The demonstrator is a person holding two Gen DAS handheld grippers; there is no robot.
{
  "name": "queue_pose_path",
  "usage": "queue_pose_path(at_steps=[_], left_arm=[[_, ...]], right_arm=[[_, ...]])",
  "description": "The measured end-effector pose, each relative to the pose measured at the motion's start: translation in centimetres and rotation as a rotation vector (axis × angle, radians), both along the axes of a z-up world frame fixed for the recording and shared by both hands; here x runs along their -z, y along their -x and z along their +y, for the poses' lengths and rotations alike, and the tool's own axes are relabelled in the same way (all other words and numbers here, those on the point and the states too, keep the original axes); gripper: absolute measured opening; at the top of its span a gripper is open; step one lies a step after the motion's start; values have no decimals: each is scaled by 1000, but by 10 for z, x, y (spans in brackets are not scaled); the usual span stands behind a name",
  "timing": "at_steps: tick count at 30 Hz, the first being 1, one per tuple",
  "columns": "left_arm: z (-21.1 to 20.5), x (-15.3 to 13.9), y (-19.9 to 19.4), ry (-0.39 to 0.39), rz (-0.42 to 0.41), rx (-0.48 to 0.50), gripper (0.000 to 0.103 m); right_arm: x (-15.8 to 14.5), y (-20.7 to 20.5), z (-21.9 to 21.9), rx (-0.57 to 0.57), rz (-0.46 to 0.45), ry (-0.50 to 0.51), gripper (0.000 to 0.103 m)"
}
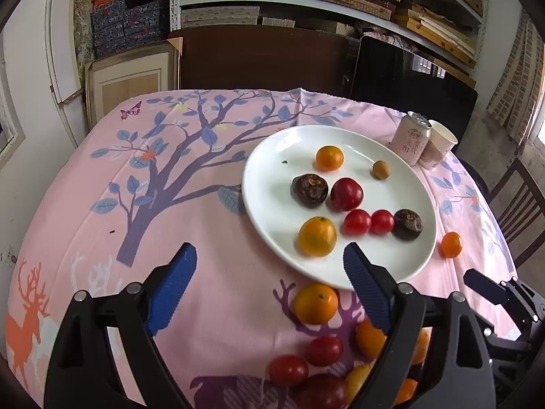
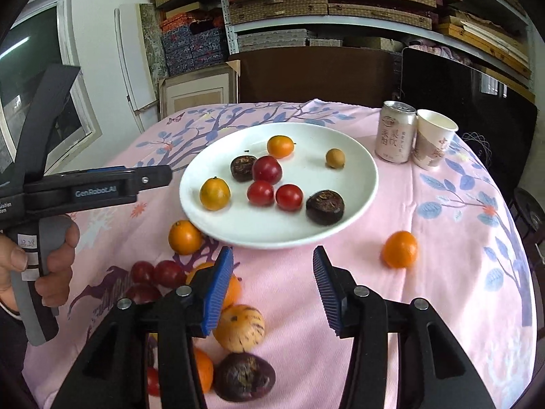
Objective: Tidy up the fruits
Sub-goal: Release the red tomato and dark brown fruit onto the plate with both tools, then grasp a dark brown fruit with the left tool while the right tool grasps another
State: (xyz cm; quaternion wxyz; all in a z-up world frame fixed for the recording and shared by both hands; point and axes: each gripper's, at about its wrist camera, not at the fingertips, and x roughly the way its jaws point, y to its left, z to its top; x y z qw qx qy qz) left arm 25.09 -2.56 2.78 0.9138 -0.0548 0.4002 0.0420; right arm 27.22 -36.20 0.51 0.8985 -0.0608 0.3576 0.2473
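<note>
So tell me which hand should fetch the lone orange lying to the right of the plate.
Right, probably. The lone orange lies just ahead and right of the open right gripper, with bare cloth between. The open left gripper sits on the far side of the plate.

A white plate (image 2: 361, 184) is set on a pink tablecloth (image 1: 211, 204) printed with a purple tree, blue leaves and an orange deer. On the plate, orange, red and dark brown fruits are seen. Beside the plate, a pale pink can (image 2: 395, 133) is stood. Blue pads (image 2: 218, 289) are carried on black fingers.
</note>
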Motion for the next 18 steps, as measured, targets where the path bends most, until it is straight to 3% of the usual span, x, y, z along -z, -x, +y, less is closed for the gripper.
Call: queue_pose_path(at_steps=[7,15,18], left_arm=[[-4,6,60,-6,0,22,86],[-7,19,109,26,25,45,86],[-9,22,123,48,41,69,86]], right_arm=[[2,42,-37,69,-14,-1,51],[14,74,-48,82,8,6,51],[19,85,-50,77,12,5,56]])
